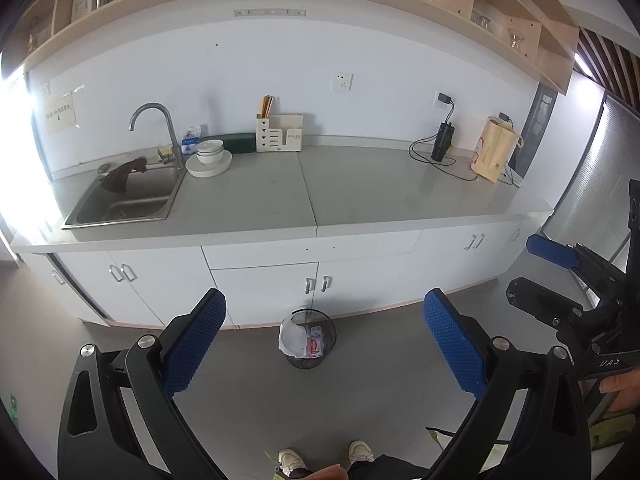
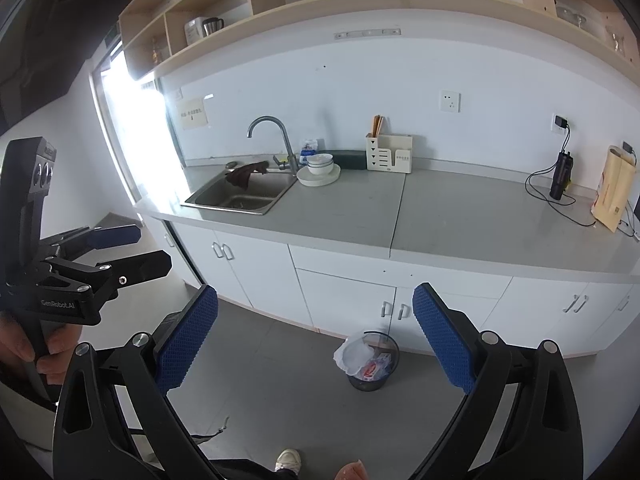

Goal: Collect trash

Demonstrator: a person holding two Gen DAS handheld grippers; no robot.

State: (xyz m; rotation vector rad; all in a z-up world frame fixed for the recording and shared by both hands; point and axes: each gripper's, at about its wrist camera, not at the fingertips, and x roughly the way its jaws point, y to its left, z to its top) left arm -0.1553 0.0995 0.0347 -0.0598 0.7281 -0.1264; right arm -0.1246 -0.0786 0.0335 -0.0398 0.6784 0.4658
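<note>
A black mesh wastebasket (image 1: 308, 340) with a white liner stands on the grey floor in front of the white cabinets. It holds crumpled white wrapping and a red-and-white packet (image 1: 315, 344). It also shows in the right wrist view (image 2: 370, 362). My left gripper (image 1: 324, 344) is open and empty, held above the floor and facing the basket from some distance. My right gripper (image 2: 316, 336) is open and empty, with the basket low between its fingers. Each gripper shows in the other's view, the right one (image 1: 536, 276) and the left one (image 2: 140, 250).
A grey countertop (image 1: 360, 192) carries a steel sink (image 1: 124, 200) with a brown rag, stacked white bowls (image 1: 209, 156), a utensil holder (image 1: 279, 132), a black bottle (image 1: 442, 142) with cables and a paper bag (image 1: 494, 148). Wooden shelves hang above. My shoes (image 1: 326, 456) are below.
</note>
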